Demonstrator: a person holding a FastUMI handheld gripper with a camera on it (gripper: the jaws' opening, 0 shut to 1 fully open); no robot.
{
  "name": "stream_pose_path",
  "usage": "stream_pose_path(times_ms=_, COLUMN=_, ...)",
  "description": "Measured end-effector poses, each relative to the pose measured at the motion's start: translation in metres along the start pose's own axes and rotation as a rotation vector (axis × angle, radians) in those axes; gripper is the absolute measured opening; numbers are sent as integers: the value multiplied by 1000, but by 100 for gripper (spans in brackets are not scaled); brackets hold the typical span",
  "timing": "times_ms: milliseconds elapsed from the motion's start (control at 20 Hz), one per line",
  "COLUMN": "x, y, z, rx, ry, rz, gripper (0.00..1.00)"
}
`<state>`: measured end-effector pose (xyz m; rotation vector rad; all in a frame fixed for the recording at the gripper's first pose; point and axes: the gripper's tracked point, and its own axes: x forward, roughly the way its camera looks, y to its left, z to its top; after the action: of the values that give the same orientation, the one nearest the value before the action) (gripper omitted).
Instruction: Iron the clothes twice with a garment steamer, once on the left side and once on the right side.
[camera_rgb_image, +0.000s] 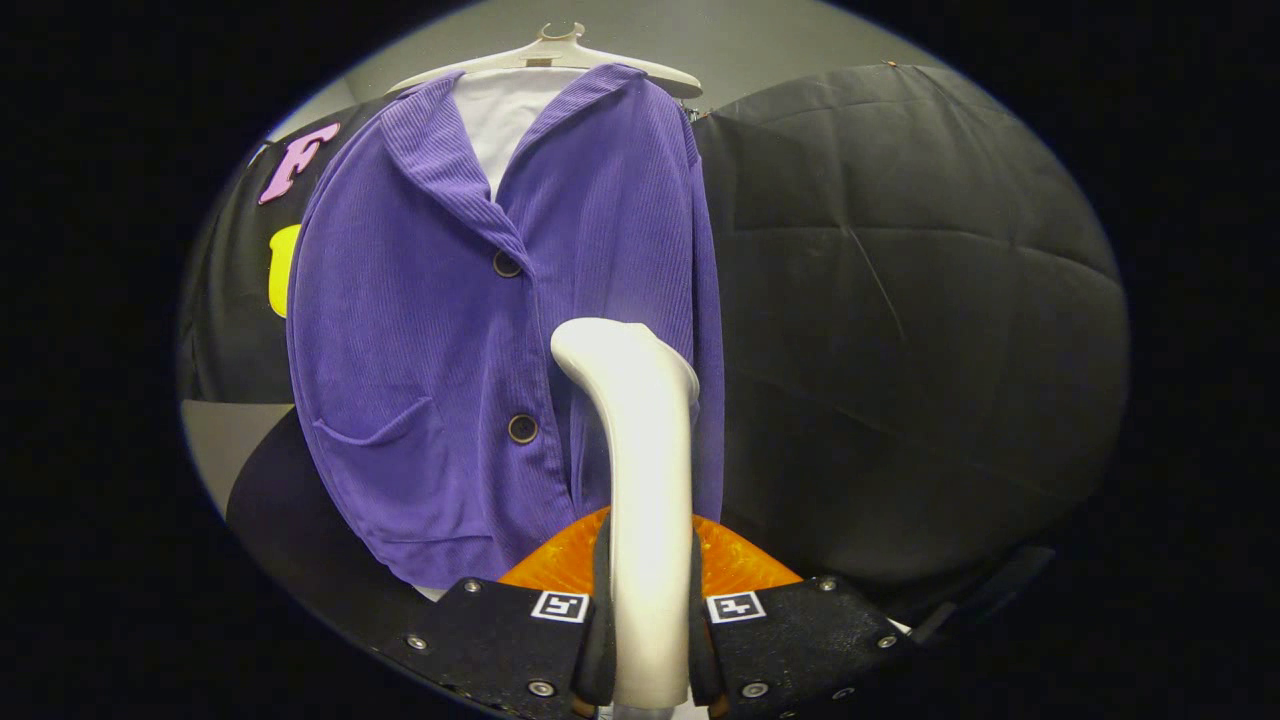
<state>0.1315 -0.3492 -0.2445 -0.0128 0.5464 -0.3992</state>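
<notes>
Gripping the garment steamer (640, 480) by its smooth, stiff handle, my fingers (648, 640) close on both sides; it could slip, so I hold low. Its head rests near the soft purple corduroy jacket (440, 330) hanging on its hanger (560, 55).

No words, brand names or numbers can be read. The hand-held gripper (650, 640) carries two small square black-and-white marker tags (559, 605), one atop each finger, bearing coded patterns rather than letters.
</notes>
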Motion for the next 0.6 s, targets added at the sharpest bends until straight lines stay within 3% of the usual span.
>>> stream_pose_path(times_ms=600, x=7, y=-6, z=-56, rx=-11, ry=121, rz=2, gripper=28)
